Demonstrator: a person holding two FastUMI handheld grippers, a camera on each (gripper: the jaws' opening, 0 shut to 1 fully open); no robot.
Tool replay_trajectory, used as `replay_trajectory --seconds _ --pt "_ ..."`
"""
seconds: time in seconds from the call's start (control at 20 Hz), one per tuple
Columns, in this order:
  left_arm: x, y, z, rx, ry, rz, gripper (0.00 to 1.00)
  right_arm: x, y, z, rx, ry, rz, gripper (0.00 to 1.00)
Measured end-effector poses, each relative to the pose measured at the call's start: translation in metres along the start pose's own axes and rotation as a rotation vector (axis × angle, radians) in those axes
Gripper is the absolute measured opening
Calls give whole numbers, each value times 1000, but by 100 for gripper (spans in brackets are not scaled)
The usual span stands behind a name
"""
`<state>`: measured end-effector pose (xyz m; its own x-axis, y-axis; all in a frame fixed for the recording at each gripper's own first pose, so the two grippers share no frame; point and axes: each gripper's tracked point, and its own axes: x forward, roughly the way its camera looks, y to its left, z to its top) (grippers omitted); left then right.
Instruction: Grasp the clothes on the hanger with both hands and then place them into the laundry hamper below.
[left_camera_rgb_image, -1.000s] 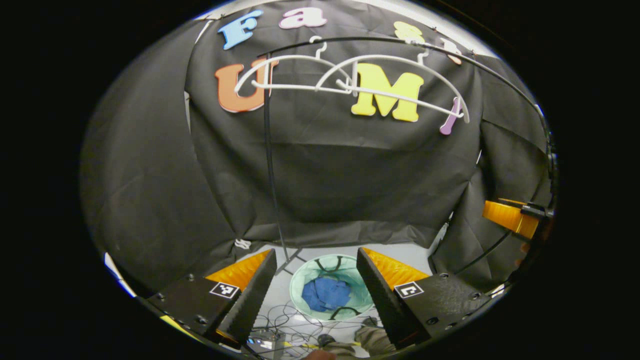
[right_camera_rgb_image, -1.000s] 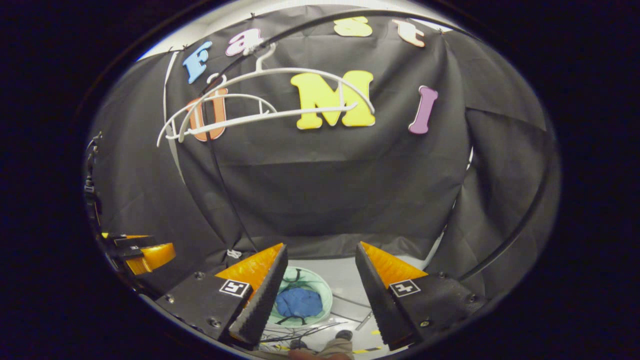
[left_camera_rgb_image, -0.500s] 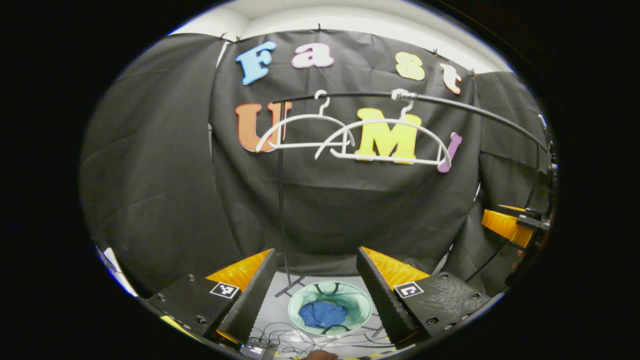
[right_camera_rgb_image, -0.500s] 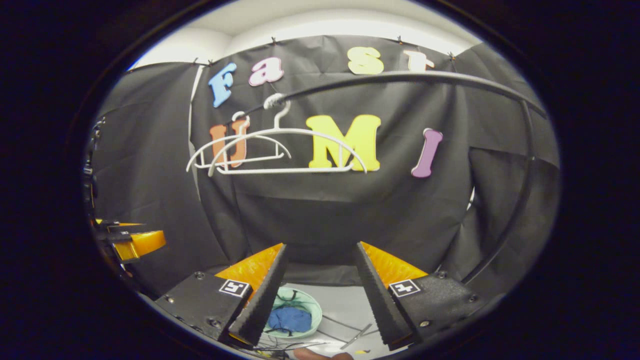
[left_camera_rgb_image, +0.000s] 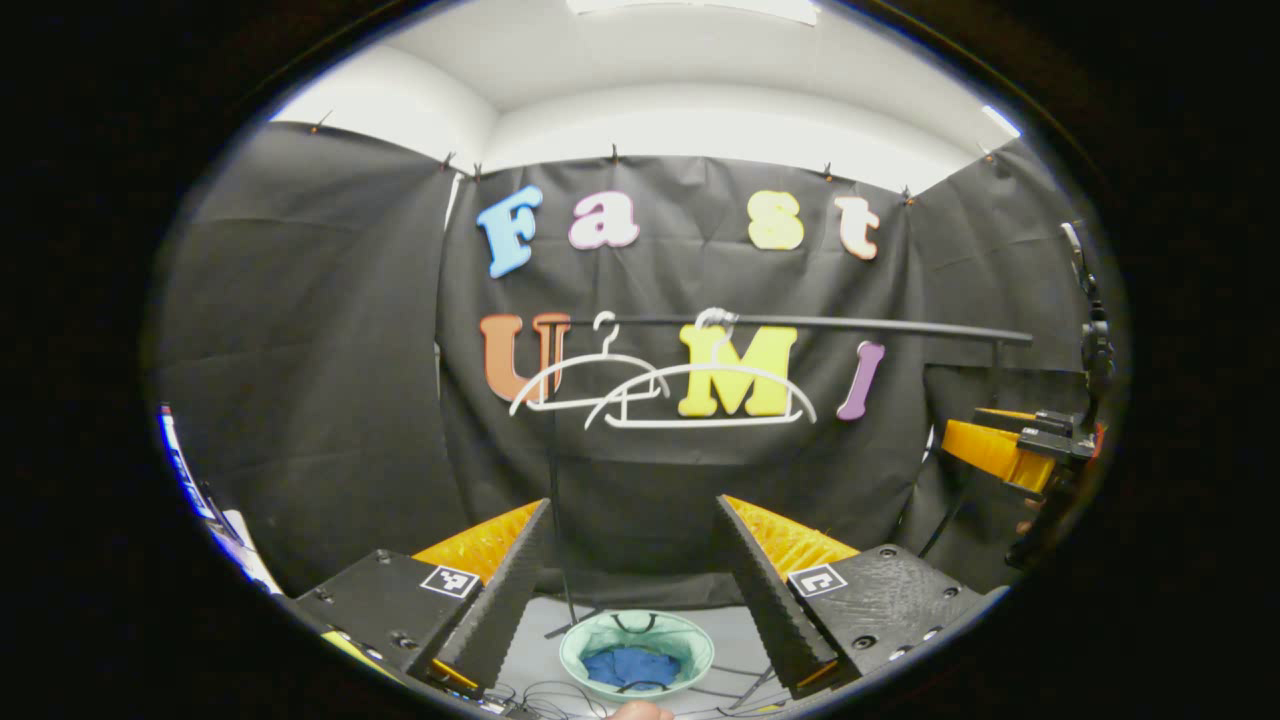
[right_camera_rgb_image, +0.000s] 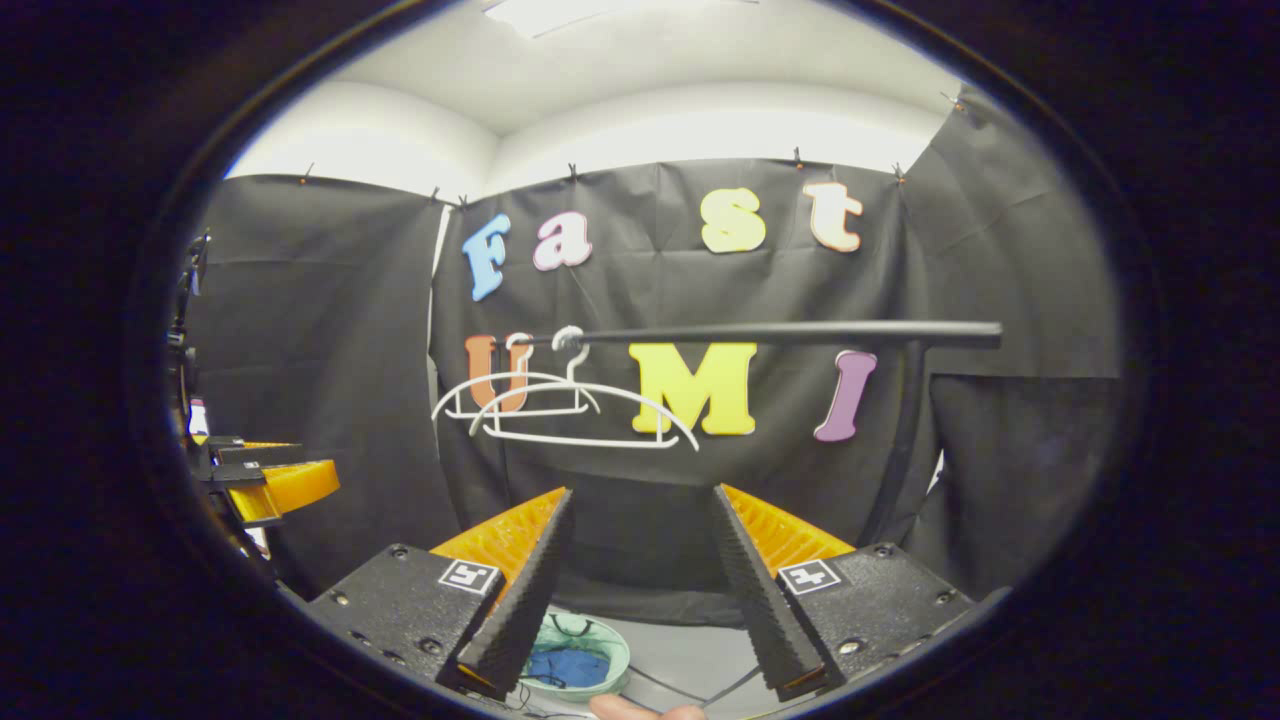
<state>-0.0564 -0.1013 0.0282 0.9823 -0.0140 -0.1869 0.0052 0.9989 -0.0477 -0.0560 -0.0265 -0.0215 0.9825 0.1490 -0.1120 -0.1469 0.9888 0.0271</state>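
Left gripper (left_camera_rgb_image: 630, 590): jaws wide apart, nothing held. Right gripper (right_camera_rgb_image: 640, 590): jaws wide apart, nothing held. Both are level and face the far wall.

Clothes (left_camera_rgb_image: 630, 667): a blue, crumpled bundle in the hamper (left_camera_rgb_image: 577, 650) on the floor (left_camera_rgb_image: 735, 635), low and near, between the fingers in the left gripper view. No long axis can be told. In the right gripper view the clothes (right_camera_rgb_image: 568, 668) and hamper (right_camera_rgb_image: 616, 650) sit behind the left finger, partly hidden.

Rail (left_camera_rgb_image: 860, 326): long axis horizontal, left to right, in front of the far wall. Two white hangers (left_camera_rgb_image: 700, 395) hang bare from it, side by side and overlapping, long axes along the rail.

Left gripper view: the other gripper at the right edge, cables (left_camera_rgb_image: 560, 692) on the floor. Right gripper view: the rail's right post (right_camera_rgb_image: 900, 440), the other gripper at the left edge.
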Motion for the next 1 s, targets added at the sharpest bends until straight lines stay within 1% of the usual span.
replay_trajectory --seconds 0.1,0.25,0.4,0.5,0.65,0.8,1.0 --pt "-25 -12 22 3 -76 0 100 -19 -12 14 0 -54 -1 89" --pt "-52 -14 46 5 -162 26 100 -50 -28 28 -3 -97 -5 88" --pt "-69 -4 65 20 -214 60 100 -66 -43 42 3 -140 -25 88" --pt "-77 1 73 32 -248 68 100 -71 -47 49 -4 -174 -37 88" --pt "-82 8 81 32 -288 88 100 -75 -45 59 -12 -223 -41 88" --pt "-88 10 88 35 -317 70 100 -75 -28 69 9 -271 -11 89" --pt "-87 12 97 60 -355 54 100 -72 -13 79 9 -311 14 89"
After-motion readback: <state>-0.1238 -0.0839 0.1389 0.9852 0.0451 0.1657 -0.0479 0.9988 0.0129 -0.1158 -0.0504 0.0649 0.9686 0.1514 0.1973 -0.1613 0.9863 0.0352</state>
